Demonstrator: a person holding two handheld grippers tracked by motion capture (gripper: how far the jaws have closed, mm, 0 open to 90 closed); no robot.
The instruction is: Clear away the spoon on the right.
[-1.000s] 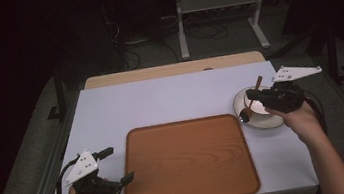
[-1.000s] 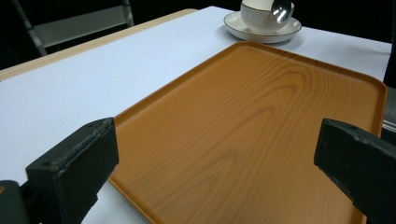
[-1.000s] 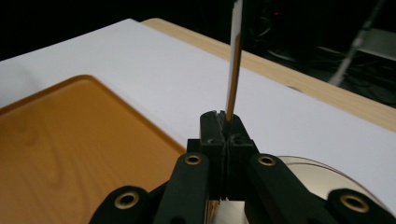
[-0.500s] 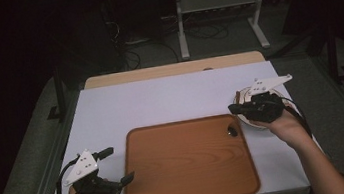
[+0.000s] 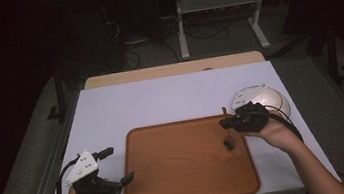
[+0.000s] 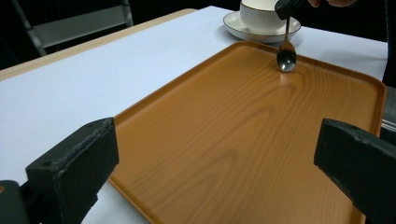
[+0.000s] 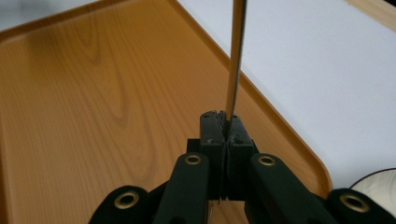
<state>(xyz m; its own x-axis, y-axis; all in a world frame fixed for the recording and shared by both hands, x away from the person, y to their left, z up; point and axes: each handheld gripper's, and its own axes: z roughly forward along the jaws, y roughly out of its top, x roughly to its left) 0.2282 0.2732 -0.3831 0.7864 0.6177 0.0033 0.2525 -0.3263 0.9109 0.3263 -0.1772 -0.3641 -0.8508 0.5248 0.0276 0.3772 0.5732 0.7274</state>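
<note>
A wooden tray [image 5: 184, 166] lies on the white worktop [image 5: 160, 101], its long side toward the person; the right hand-held gripper [image 5: 231, 122] hangs over the tray's far right corner with its jaws clamped together on the handle of a spoon [image 5: 228, 140]; in the right gripper view the thin handle [image 7: 235, 56] rises from between the pinched jaws; the spoon's dark bowl [image 6: 286, 59] hangs down, at or just above the tray's surface near its rim; a white cup on a saucer [image 6: 261, 21] stands on the worktop just beyond that corner; the left hand-held gripper [image 5: 118, 164] rests at the tray's near left edge, jaws wide apart and holding nothing.
</note>
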